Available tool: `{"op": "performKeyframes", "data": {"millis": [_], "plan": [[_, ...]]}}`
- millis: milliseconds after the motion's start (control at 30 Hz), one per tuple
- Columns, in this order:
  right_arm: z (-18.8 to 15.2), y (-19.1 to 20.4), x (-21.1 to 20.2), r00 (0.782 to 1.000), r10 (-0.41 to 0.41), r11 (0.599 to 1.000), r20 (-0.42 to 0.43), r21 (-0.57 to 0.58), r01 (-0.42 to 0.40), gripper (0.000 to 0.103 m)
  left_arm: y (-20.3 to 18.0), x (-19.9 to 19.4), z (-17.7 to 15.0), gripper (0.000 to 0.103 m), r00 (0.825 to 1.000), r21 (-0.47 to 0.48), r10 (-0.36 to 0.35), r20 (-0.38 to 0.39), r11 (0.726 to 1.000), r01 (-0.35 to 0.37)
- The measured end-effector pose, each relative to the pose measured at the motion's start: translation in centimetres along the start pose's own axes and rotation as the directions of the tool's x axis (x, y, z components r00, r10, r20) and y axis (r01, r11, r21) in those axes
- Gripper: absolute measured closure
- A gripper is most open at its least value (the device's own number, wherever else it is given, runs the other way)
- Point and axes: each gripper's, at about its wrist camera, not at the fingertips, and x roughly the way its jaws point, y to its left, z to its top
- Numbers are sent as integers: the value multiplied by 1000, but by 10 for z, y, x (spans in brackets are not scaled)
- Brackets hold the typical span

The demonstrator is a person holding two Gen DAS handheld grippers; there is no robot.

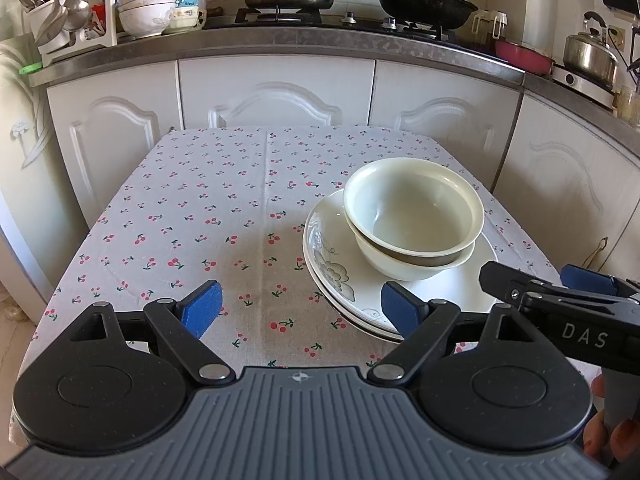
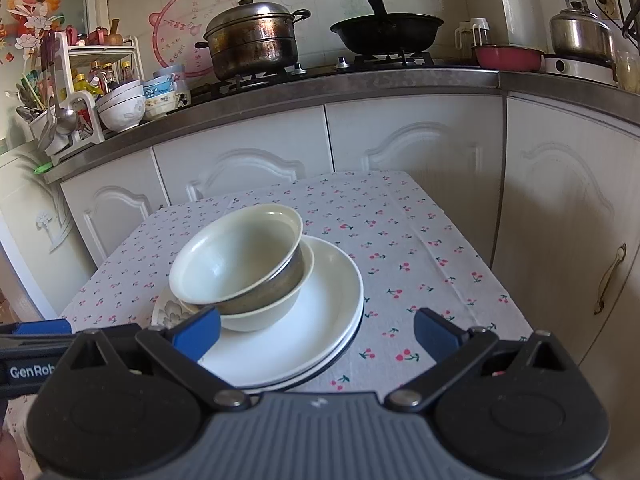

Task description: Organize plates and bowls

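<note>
Left wrist view: left tongs (image 1: 301,310) and right tongs (image 2: 316,334) gape wide, empty, near the tabletop's (image 1: 180,208) front edge; 2 bowls (image 1: 414,216) sit crooked on plates (image 1: 440,300), so straighten them gently.

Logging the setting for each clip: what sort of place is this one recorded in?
A home kitchen, most likely. A gas stove on the counter carries a steamer pot and a black wok, a kettle stands at the far right, and stacked bowls sit on plates on a cherry-print tablecloth.
</note>
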Motion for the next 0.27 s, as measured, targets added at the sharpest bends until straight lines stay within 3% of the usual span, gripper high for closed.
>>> {"op": "performKeyframes", "data": {"millis": [133,267], "plan": [[0,0,1,1000,7,1000,-5,1,-7,1,4,-1,0,0,1000,-12,-7,4,1000,7],[2,1,0,1000,27,1000,0,4,-27,1,17,-8,8,0,999,-46,34,33,998,-32]]}}
